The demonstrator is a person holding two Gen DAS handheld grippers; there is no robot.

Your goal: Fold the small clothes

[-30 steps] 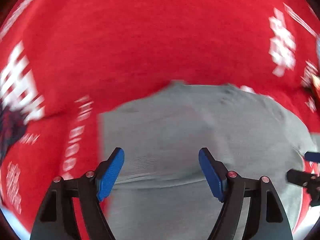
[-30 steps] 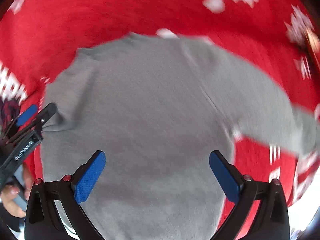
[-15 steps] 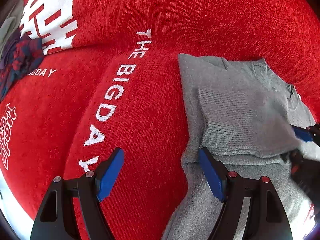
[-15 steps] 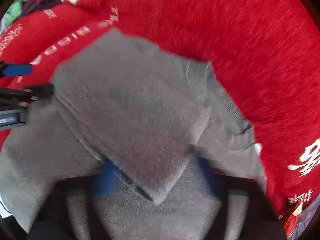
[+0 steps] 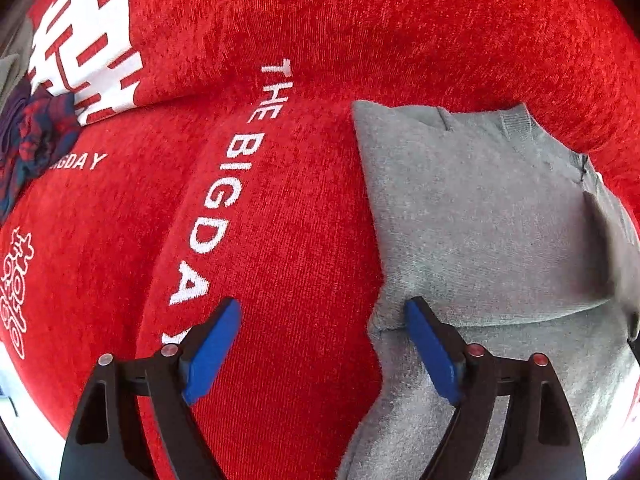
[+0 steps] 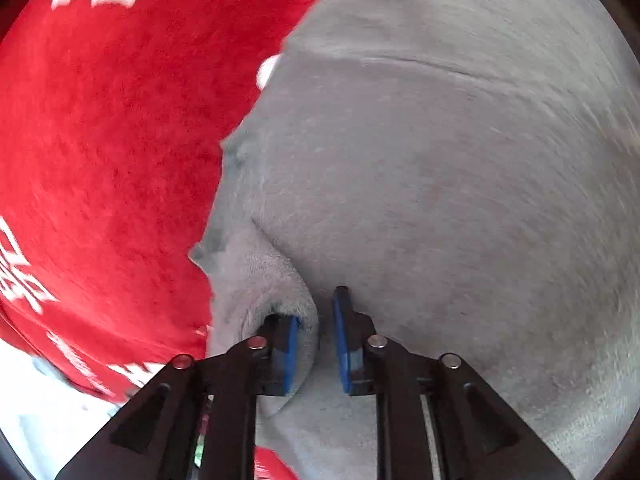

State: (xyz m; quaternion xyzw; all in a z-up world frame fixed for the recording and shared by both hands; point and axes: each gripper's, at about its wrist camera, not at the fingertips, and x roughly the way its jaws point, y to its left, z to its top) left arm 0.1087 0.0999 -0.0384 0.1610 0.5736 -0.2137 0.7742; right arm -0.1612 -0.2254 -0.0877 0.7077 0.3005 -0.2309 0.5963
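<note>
Grey knit garment (image 5: 480, 216) lies partly folded on a red plush cover (image 5: 300, 240) printed with white lettering, "THE BIG DAY" running down the middle of the left wrist view. Its ribbed neckline sits toward the far right of the cover, and a folded layer overlaps the lower part, which runs toward the near edge. The left gripper (image 5: 322, 334) points steeply down with its blue pads spread wide; its jaws have just been opening. One finger hangs over bare red cover, the other stands at the garment's left edge, right at the folded layer's corner. Whether that pad touches the knit cannot be told; between the pads there is mostly red cover and only the garment's edge strip. A dark patterned cloth (image 5: 32, 140) is bunched at the far left edge of the cover, beside a large white printed sign.

From the right wrist view, somewhat blurred, the grey garment (image 6: 440, 168) fills most of the frame, with the red cover (image 6: 100, 140) to the left. The right gripper (image 6: 315, 332) has its jaws narrow, having just been opening a little, and a rolled fold of the garment's edge sits between the blue pads, bulging around the left one.
</note>
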